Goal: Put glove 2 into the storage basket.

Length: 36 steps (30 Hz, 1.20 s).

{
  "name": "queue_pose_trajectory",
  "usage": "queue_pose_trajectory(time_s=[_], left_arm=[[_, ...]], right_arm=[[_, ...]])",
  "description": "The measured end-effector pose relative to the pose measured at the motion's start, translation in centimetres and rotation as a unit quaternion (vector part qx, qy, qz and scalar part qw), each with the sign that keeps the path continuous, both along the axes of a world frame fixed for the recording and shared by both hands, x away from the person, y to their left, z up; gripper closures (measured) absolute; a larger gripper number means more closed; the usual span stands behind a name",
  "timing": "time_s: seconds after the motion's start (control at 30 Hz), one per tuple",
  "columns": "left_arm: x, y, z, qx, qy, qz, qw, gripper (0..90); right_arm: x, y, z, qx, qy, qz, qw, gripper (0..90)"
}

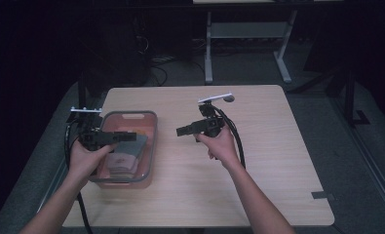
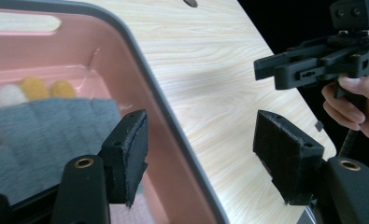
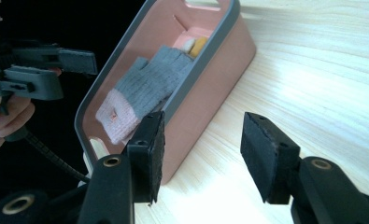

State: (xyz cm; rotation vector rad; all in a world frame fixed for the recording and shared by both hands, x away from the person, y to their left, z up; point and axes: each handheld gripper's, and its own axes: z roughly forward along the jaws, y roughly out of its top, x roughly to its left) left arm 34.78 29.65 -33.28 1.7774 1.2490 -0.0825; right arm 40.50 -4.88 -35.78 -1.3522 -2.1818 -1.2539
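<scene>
A pink bin with a grey rim (image 1: 153, 141) stands on the left part of the wooden table. In it lies a grey knit glove with a pink cuff (image 3: 149, 84), beside yellow and white pom-poms (image 2: 32, 86). My left gripper (image 2: 201, 154) hangs open over the bin's right rim (image 2: 173, 121), one jaw above the glove (image 2: 46, 130) and the other above the table. It holds nothing. To the right of the bin, my right gripper (image 3: 203, 154) is open and empty over bare wood, pointing at the bin's outer wall (image 3: 205, 93). In the high view the two grippers (image 1: 124, 137) (image 1: 182, 130) face each other.
Light wood tabletop (image 1: 278, 146) stretches right of the bin and has a small dark tape mark (image 1: 321, 196) near its front right corner. A desk frame with metal legs (image 1: 208, 53) stands on the floor beyond the far edge. Dark surroundings lie on both sides.
</scene>
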Motion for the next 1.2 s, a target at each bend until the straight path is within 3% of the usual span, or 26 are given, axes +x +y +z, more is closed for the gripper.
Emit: queue_pose_trajectory(time_s=[0.7,1.2], left_arm=[[0.4,-4.4,0.4,-0.008,-0.01,-0.042,0.999,29.8],[0.4,-7.3,0.5,-0.011,-0.012,-0.073,0.9972,28.9]], right_arm=[[-0.6,-4.0,-0.2,0.0,-0.003,-0.03,0.9996,43.7],[-1.2,-7.2,-0.7,-0.016,-0.004,-0.051,0.9986,41.8]])
